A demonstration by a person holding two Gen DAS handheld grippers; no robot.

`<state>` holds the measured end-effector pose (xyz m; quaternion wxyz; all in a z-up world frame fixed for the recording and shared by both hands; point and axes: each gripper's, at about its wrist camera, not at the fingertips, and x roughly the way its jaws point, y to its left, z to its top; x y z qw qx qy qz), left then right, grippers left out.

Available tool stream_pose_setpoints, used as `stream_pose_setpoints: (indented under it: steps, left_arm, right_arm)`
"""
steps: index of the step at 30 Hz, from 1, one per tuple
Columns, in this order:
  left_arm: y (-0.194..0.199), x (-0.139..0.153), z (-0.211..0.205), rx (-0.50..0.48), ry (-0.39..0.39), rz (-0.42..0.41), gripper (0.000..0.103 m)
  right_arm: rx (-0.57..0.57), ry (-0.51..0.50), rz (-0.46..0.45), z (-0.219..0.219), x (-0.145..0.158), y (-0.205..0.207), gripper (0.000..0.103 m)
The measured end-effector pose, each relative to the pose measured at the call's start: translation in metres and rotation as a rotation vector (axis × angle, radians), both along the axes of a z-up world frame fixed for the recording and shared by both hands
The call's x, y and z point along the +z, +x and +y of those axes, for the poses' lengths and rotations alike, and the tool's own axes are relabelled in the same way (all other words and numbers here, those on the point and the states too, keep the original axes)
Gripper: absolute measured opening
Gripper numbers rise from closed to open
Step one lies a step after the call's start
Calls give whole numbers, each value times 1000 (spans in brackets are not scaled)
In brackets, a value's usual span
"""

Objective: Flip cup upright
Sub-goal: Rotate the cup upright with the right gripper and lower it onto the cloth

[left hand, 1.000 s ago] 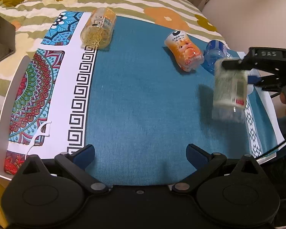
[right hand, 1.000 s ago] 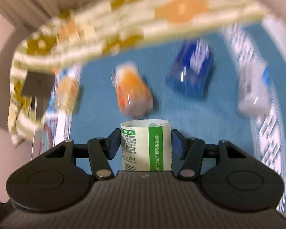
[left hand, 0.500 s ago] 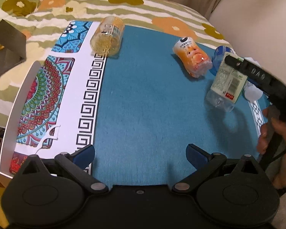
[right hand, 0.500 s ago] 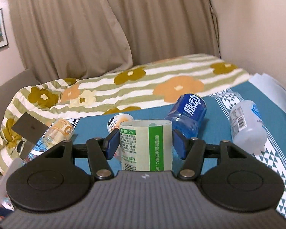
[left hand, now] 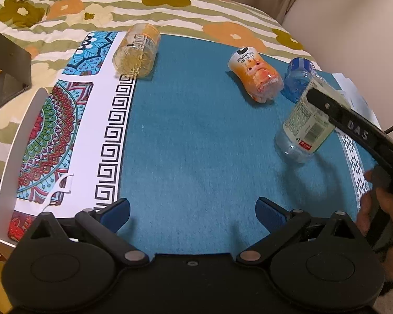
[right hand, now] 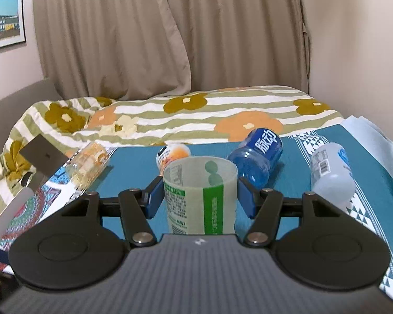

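Observation:
A clear plastic cup with a green and white label [right hand: 199, 196] stands upright on the blue mat, open end up. It sits between the jaws of my right gripper [right hand: 199, 196]; the blue pads [right hand: 154, 196] stand slightly apart from its sides. In the left wrist view the same cup [left hand: 305, 125] stands at the mat's right side, partly hidden by the right gripper's black body. My left gripper [left hand: 192, 213] is open and empty, low over the mat's near edge.
Other cut bottle cups lie on their sides: an amber one [left hand: 137, 51] at the far left, an orange one [left hand: 256, 77], a blue one [right hand: 259, 154] and a white one [right hand: 330, 172]. A flowered quilt [right hand: 196, 115] lies behind the blue mat [left hand: 196, 136].
The right gripper swung the cup from a tilted, lifted pose to upright and lowered it onto the mat. Its jaws have opened a little. The left gripper stayed nearly still.

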<state>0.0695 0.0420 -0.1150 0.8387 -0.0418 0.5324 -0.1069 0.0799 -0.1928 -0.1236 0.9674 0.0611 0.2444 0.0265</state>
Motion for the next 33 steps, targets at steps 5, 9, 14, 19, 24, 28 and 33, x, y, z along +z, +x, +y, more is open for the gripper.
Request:
stream_pose_setpoints:
  steps: [5,9,14,19,24,28,33]
  left_arm:
    - [-2,0,-2,-4,-12,0,103]
    - [-5,1,-4,-1,-14,-2,103]
    - [-9,2,-3,8,-15,-3,103]
    - [-14,7,-3,22,-12,-11,103]
    - [-21,24,-7,30,-1,-49,103]
    - [-24,52,-14,25,20,-120,103]
    - [-30,90,-23,11,56,-222,103]
  right_arm:
    - [15,-25,26,4,1,-14,75]
    - [25,-42,40,7,2,-17,77]
    - [27,-42,45,6,3,-19,79]
    - [12,-52,46,6,5,-21,103]
    - [26,-50,82,1,23,-26,103]
    - [35,-49,122,-10,51,-35,103]
    - [16,-88,201,-21,94,-53,103]
